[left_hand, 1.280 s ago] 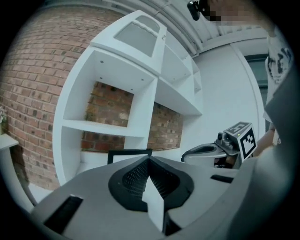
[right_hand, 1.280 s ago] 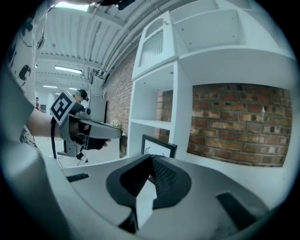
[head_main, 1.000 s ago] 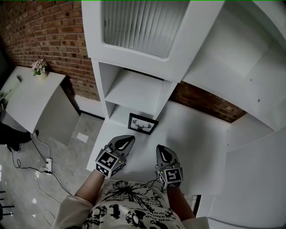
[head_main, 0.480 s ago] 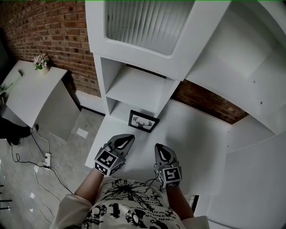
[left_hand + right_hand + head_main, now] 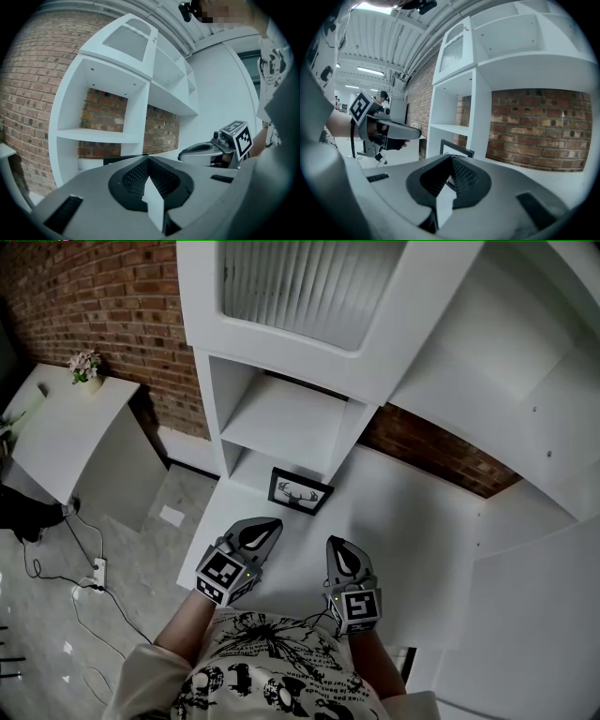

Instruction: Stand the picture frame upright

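- Two grippers, both fully closed and empty: left gripper point(image 5: 270, 525) had its jaws pressed together with nothing between them, as its own view point(image 5: 149, 160) confirmed.
- Right gripper point(image 5: 336, 545) was the same: jaws met at the tips, nothing held point(image 5: 451, 159).
- Both sat side by side and apart, pointing roughly level, just above the near edge of the white counter point(image 5: 412, 521).
- From the left gripper view, the right gripper point(image 5: 206, 150) was just off to its right, marker cube facing the camera.
- From the right gripper view, the left gripper point(image 5: 396, 131) was off to its left, a hand wrapped round its grip.
- Picture frame point(image 5: 299, 491) was ahead of both grippers, roughly between their lines and a bit closer to the left one's. It touched neither.
- Frame was black-edged with a white print of antlers. In the right gripper view point(image 5: 457, 149) it rose off the counter just past the jaw tips. Could not tell whether it leaned or stood straight.
- Behind the frame, touching or nearly so, was the foot of the white shelf unit point(image 5: 281, 418), with open compartments above.
- Further out was a brick wall point(image 5: 94, 306) behind the shelves.
- Far left of the left gripper was a white side table point(image 5: 66, 437) with a small flower pot point(image 5: 85, 367).
- Cables point(image 5: 94, 577) lay on the floor below that.
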A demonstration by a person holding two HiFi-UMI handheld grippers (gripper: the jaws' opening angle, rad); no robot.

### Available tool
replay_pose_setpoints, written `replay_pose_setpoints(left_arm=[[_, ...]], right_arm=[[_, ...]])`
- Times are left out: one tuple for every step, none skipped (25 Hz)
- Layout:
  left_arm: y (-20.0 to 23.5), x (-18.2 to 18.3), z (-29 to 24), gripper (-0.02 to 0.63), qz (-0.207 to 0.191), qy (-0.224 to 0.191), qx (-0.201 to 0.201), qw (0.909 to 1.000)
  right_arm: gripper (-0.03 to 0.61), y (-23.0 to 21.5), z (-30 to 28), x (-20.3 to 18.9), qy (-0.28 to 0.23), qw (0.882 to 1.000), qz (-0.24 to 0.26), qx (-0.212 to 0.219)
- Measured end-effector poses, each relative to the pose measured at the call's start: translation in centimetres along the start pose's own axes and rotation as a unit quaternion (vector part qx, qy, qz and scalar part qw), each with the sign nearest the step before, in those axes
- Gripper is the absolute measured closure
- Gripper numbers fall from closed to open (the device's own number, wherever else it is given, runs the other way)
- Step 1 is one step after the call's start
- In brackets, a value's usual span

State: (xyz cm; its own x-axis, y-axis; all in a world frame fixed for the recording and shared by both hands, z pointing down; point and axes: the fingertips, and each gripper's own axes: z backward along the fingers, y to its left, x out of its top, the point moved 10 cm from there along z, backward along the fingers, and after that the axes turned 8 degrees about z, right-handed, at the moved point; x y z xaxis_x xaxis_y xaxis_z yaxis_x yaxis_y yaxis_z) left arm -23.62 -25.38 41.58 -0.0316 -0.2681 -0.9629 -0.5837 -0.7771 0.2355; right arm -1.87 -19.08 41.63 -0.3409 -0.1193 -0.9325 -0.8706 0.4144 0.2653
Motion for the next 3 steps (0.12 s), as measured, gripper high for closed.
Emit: replay_pose_setpoints(left_arm=[[0.03,0.01,-0.05,0.607,0.000,-0.002,-0.001,1.0000],[0.07,0.01,-0.10,0.607,-0.001,-0.003,-0.001,1.0000],[0.12,0.01,-0.16,0.607,-0.001,-0.005,-0.001,1.0000]], right_arm=[[0.574,-0.02,-0.03,-0.02,-0.001,1.000,0.000,0.000],[0.574,-0.04,-0.07,-0.04,-0.002,1.000,-0.001,-0.001],[0.574,-0.06,-0.12,-0.06,-0.002,1.000,-0.001,-0.001]])
